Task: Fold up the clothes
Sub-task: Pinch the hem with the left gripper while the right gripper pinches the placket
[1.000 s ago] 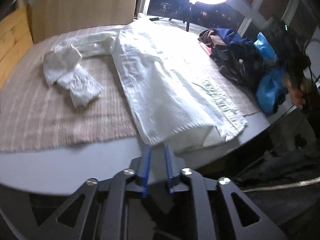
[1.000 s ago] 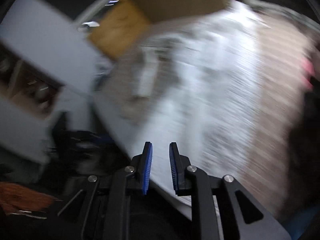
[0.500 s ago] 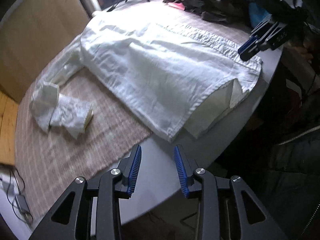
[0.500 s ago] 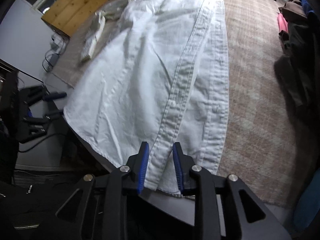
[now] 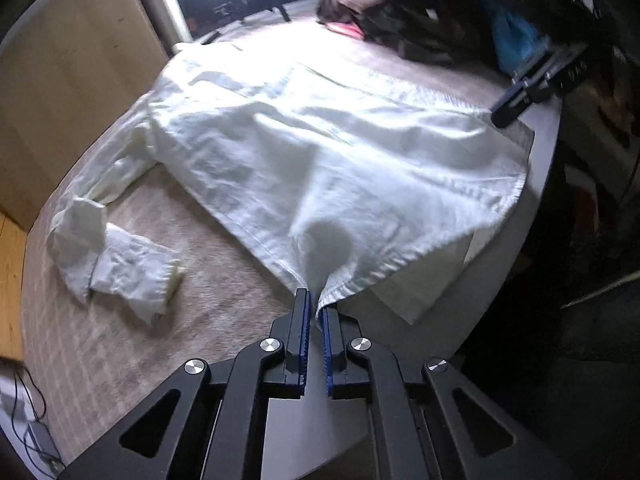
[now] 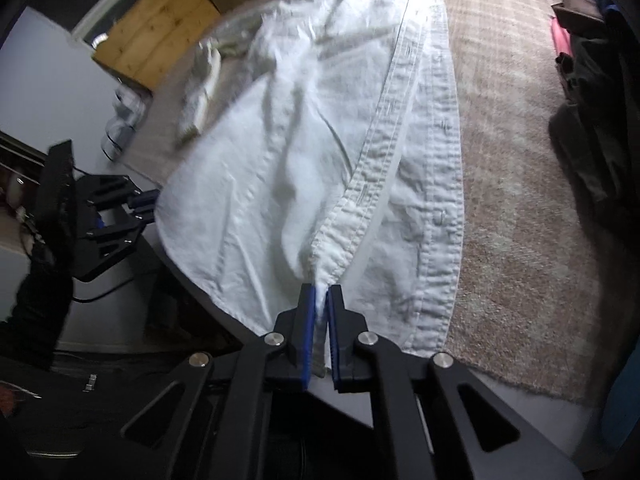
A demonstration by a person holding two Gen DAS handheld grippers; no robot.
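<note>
A white button-up shirt point(image 5: 320, 148) lies spread on a beige checked cloth over a round grey table point(image 5: 536, 184). One sleeve point(image 5: 116, 256) lies crumpled to the left. My left gripper point(image 5: 315, 304) is shut on the shirt's hem corner at the near table edge and lifts it slightly. My right gripper point(image 6: 319, 300) is shut on the bottom of the button placket of the shirt point(image 6: 320, 140). Each gripper shows in the other's view: the right one at the far hem corner point(image 5: 520, 100), the left one at the left point(image 6: 136, 204).
A pile of dark, blue and pink clothes point(image 5: 420, 20) sits at the far right of the table, also in the right wrist view point(image 6: 592, 60). A wooden box point(image 6: 156, 32) and a brown panel point(image 5: 68, 80) stand beyond the table. Cables point(image 5: 32, 420) lie at the left.
Both grippers were open half a second ago, near the hem. Now each has shut on a hem corner of the shirt, and the fabric bunches up at the jaws.
</note>
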